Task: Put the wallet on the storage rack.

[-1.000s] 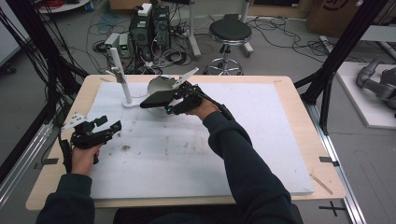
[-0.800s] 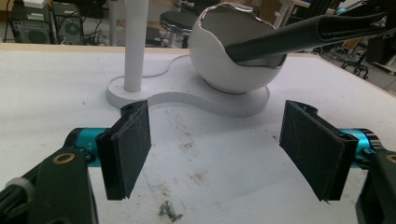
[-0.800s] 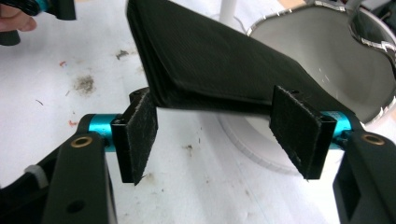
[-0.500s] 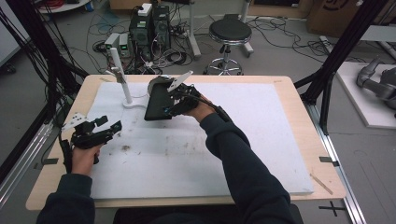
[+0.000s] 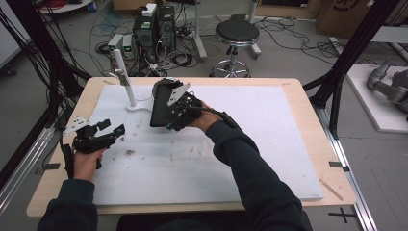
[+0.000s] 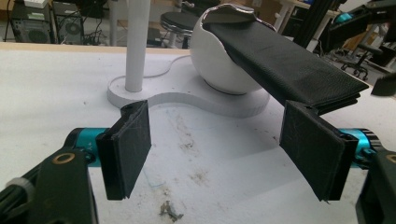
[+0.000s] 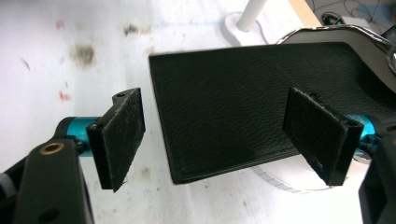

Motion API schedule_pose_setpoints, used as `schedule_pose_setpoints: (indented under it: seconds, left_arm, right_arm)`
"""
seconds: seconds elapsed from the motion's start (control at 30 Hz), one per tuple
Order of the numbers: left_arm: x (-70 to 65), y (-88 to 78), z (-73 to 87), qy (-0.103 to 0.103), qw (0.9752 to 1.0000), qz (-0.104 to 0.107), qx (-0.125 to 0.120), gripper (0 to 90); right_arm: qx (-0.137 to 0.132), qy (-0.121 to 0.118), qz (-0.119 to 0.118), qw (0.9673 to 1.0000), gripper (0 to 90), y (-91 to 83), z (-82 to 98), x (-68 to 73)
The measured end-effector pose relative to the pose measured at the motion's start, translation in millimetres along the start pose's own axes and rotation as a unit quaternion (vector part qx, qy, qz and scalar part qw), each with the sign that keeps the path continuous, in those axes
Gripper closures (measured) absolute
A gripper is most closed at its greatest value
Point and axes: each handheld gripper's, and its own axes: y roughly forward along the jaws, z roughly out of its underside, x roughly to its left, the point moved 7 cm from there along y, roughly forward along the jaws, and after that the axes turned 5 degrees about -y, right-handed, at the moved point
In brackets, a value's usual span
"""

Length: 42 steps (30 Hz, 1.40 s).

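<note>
The black wallet leans with its upper end in the white bowl on the stand beside the post, lower end sticking out over the desk. The right tongs have just been opening and stand wide, pads clear of the leather, so the sound move is to draw straight back without brushing the wallet's free end. The left tongs wait wide and empty near the desk's left edge.

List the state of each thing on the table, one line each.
Black wallet: closed, leaning with one end in the white bowl, the other end sticking out.
Right claw: open, jaws just widened, not gripping the wallet.
Left claw: open, holding nothing.
White post: upright.
</note>
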Motion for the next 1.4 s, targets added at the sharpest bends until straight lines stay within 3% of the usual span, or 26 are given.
schedule_pose_setpoints:
  seconds: [0.1, 0.13, 0.27, 0.43, 0.6, 0.7, 0.77, 0.9, 0.97, 1.07, 1.17, 1.23, 1.3, 1.4]
  left_arm:
    - [-0.2, 0.2, 0.2, 0.0, 1.0, 0.0, 0.0, 24.7]
    - [-0.3, 0.3, 0.3, 0.0, 1.0, 0.0, 0.001, 24.7]
    - [-1.1, 0.9, 0.6, 0.0, 1.0, 0.001, 0.001, 24.7]
    - [-1.0, 1.1, 0.6, 0.0, 1.0, 0.001, 0.001, 24.7]
    - [-1.0, 1.1, 0.6, 0.0, 1.0, 0.001, 0.001, 24.8]
    - [-0.9, 1.1, 0.6, 0.0, 1.0, 0.002, 0.001, 24.8]
    - [-0.9, 1.3, 0.6, 0.0, 1.0, 0.002, 0.001, 24.7]
    - [-1.0, 1.0, 0.5, 0.0, 1.0, 0.001, 0.001, 24.7]
    - [-1.0, 0.8, 0.5, 0.001, 1.0, 0.001, 0.002, 24.8]
    - [-1.2, 0.9, 0.5, 0.0, 1.0, 0.001, 0.001, 24.8]
    - [-1.3, 1.2, 0.6, 0.001, 1.0, 0.001, 0.001, 24.7]
    - [-1.3, 1.2, 0.6, 0.001, 1.0, 0.001, 0.001, 24.8]
    - [-1.2, 1.0, 0.5, 0.001, 1.0, 0.0, 0.001, 24.8]
    - [-0.9, 0.6, 0.5, 0.002, 1.0, 0.0, 0.002, 24.8]
  right_arm:
    - [-0.008, -0.024, 0.024, 0.9994, 21.2, 1.5, 5.3, 4.9]
    - [-0.01, -0.024, 0.034, 0.9991, 21.3, 3.0, 8.3, 4.5]
    - [0.003, -0.023, 0.037, 0.999, 24.4, 7.0, 16.8, 4.4]
    - [-0.028, -0.021, 0.049, 0.9982, 34.3, 1.7, 7.5, -1.2]
    - [-0.068, 0.0, 0.072, 0.995, 51.3, -7.8, -3.9, -8.7]
    - [-0.085, 0.031, 0.088, 0.992, 57.8, -13.7, -6.4, -18.4]
    - [-0.094, 0.053, 0.082, 0.9907, 60.8, -15.8, -7.7, -22.5]
    - [-0.106, 0.059, 0.093, 0.9882, 71.8, -18.5, -13.4, -25.4]
    - [-0.105, 0.062, 0.092, 0.9883, 74.1, -18.1, -14.5, -25.7]
    - [-0.099, 0.089, 0.083, 0.9876, 77.3, -18.3, -13.6, -25.3]
    - [-0.087, 0.127, 0.044, 0.9872, 82.8, -15.5, -10.0, -21.7]
    - [-0.08, 0.138, 0.03, 0.9868, 84.8, -14.4, -7.7, -20.5]
    - [-0.085, 0.16, 0.015, 0.9833, 85.0, -14.1, -6.3, -21.5]
    - [-0.104, 0.206, -0.002, 0.9731, 85.0, -14.8, -5.4, -24.6]
